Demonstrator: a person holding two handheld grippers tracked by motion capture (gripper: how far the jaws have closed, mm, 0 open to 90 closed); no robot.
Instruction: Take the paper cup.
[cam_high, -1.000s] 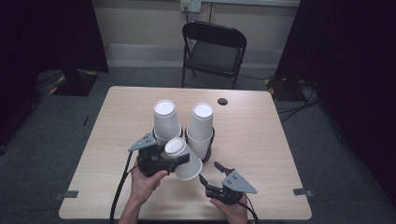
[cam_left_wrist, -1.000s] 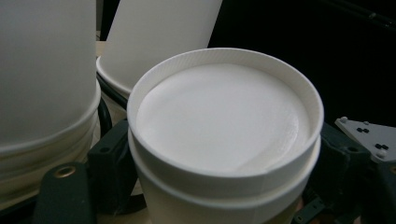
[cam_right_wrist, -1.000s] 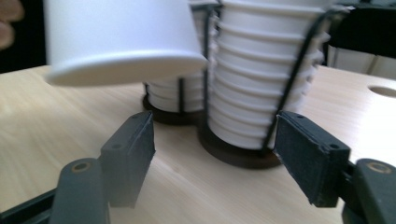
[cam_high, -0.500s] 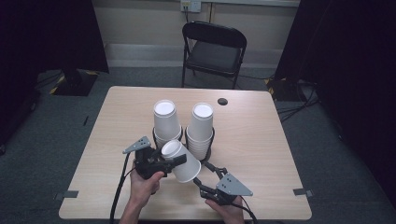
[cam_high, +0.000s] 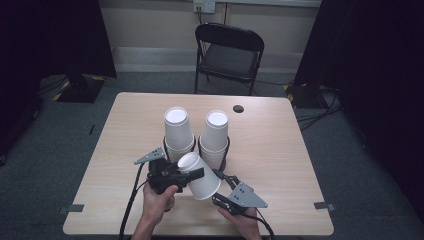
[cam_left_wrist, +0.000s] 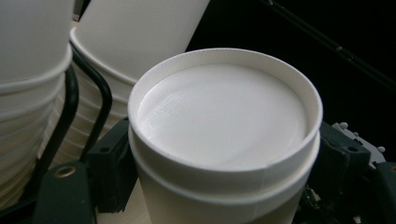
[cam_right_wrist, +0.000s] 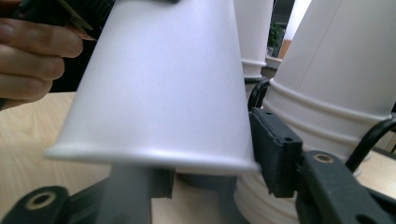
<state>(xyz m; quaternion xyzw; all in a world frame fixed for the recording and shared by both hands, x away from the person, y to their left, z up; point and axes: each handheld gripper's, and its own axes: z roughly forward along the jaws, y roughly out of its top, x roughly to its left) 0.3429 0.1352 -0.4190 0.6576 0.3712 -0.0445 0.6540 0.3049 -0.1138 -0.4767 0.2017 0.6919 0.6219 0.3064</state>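
From the high view, a single white paper cup (cam_high: 199, 175) hangs tilted above the near part of the table (cam_high: 280, 145), its closed base turned up and left, its open mouth down and right. The left gripper (cam_high: 187, 176) clamps the cup near that base. The right gripper (cam_high: 223, 181) sits just below the mouth. Two upside-down stacks of cups (cam_high: 197, 135) stand in black wire holders just behind.

In the left gripper view, the cup's base (cam_left_wrist: 224, 116) faces the camera, and a second rim line under it suggests two cups nested; black fingers (cam_left_wrist: 109, 170) press its sides. The likely step is pulling the outer cup off, so this hold should stay firm without crushing the wall.

In the right gripper view, the cup's wall (cam_right_wrist: 163, 93) and rolled lip lie between that gripper's fingers (cam_right_wrist: 275, 151). The right-hand pad is at the lip, but whether the pair has closed on it I cannot tell. A good pull would catch the lip squarely and draw straight along the cup's axis, away from the stacks.
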